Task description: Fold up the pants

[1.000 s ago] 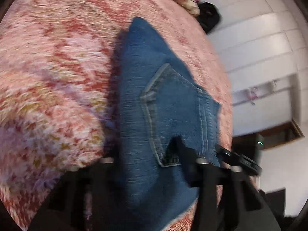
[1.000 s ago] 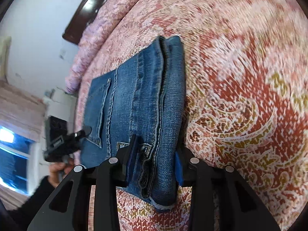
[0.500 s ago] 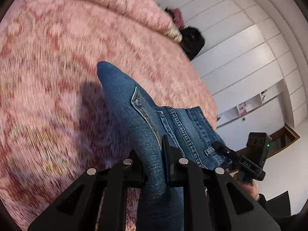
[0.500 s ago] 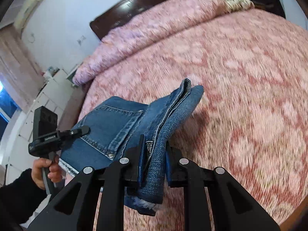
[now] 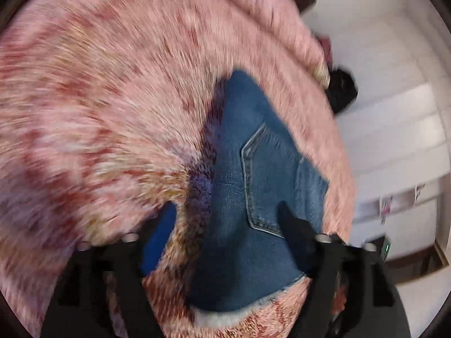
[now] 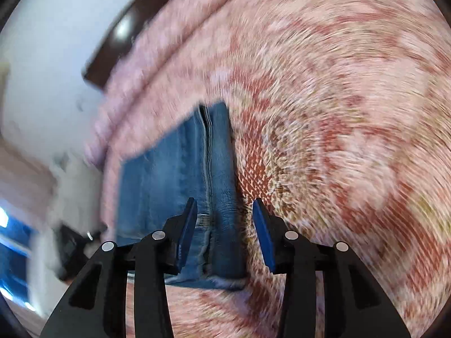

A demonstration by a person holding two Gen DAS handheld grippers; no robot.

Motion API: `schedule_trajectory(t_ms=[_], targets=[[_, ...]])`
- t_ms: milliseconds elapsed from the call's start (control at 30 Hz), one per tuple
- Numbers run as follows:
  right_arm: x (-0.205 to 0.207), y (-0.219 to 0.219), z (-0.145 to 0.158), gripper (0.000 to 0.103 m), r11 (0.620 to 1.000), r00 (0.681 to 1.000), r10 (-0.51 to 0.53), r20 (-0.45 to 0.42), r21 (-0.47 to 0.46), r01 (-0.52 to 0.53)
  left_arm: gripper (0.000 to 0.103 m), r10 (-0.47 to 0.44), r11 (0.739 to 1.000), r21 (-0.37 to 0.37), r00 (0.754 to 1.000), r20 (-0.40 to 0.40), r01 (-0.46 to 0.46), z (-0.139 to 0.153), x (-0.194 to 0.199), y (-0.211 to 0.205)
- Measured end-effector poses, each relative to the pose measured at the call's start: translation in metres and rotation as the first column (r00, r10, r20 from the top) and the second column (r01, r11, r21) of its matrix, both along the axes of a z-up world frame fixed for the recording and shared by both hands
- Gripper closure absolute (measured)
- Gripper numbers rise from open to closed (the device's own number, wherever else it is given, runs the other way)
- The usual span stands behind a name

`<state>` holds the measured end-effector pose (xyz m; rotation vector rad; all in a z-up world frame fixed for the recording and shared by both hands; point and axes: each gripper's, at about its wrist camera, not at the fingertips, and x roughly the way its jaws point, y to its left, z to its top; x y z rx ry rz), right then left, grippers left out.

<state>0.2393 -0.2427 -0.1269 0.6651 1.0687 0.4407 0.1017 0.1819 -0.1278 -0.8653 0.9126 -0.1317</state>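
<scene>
Folded pants lie btwn both grippers' opening fingers, seemingly untouched.

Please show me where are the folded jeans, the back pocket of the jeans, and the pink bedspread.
folded jeans [image 6: 169,186]: right wrist view, on the flat denim left of the seam.
back pocket [image 5: 270,180]: left wrist view, on the pocket's middle.
pink bedspread [image 6: 352,112]: right wrist view, on bare patterned fabric.

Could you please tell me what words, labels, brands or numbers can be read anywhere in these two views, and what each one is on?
None can be read.
Jeans: no tag or brand patch shows.
Papers on the white cupboard: too small and blurred to read.
Bedspread: pattern only, no writing.
</scene>
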Motion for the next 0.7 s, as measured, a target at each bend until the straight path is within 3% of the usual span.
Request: schedule_trajectory(t_ms=[67, 200, 300, 400, 467, 500, 533, 567, 633, 700], targets=[[-0.009, -0.007, 0.004, 0.063, 0.994, 1.000, 0.009, -0.001, 0.110, -0.009, 0.022, 0.005, 1.000, 0.001, 0.998, 0.064, -0.005, 0.009, -0.020, -0.003], [-0.014, 0.009, 0.003, 0.063, 0.982, 0.995, 0.100, -0.022, 0.162, -0.095, 0.018, -0.069, 0.995, 0.080, 0.991, 0.115, 0.060, 0.017, -0.052, -0.033], [-0.007, 0.026, 0.000, 0.063, 0.993, 0.992, 0.119, -0.039, 0.022, -0.118, 0.015, -0.150, 0.972, 0.202, 0.979, 0.138, 0.121, 0.026, -0.061, -0.061], [0.002, 0.036, -0.018, 0.063, 0.992, 0.988, 0.127, -0.089, 0.031, -0.125, 0.010, -0.209, 0.945, 0.278, 0.971, 0.116, 0.170, 0.024, -0.067, -0.081], [0.008, 0.042, -0.027, 0.063, 0.990, 0.985, 0.140, -0.100, 0.031, -0.138, 0.008, -0.211, 0.944, 0.281, 0.971, 0.116, 0.172, 0.026, -0.066, -0.083], [0.009, 0.048, -0.025, 0.066, 0.986, 0.983, 0.164, -0.084, -0.006, -0.165, 0.008, -0.207, 0.947, 0.273, 0.972, 0.111, 0.170, 0.024, -0.066, -0.082], [0.010, 0.057, -0.020, 0.079, 0.974, 0.977, 0.207, -0.055, -0.080, -0.211, 0.008, -0.200, 0.949, 0.266, 0.974, 0.105, 0.166, 0.021, -0.064, -0.081], [0.007, 0.064, -0.014, 0.085, 0.957, 0.968, 0.247, -0.039, -0.147, -0.250, 0.007, -0.199, 0.949, 0.267, 0.974, 0.105, 0.166, 0.020, -0.060, -0.081], [0.006, 0.076, 0.001, 0.093, 0.930, 0.956, 0.294, -0.009, -0.228, -0.288, 0.002, -0.202, 0.946, 0.280, 0.974, 0.103, 0.167, 0.021, -0.059, -0.081], [0.002, 0.086, 0.025, 0.094, 0.904, 0.939, 0.339, 0.055, -0.297, -0.308, 0.002, -0.204, 0.943, 0.286, 0.974, 0.099, 0.168, 0.020, -0.058, -0.082]])
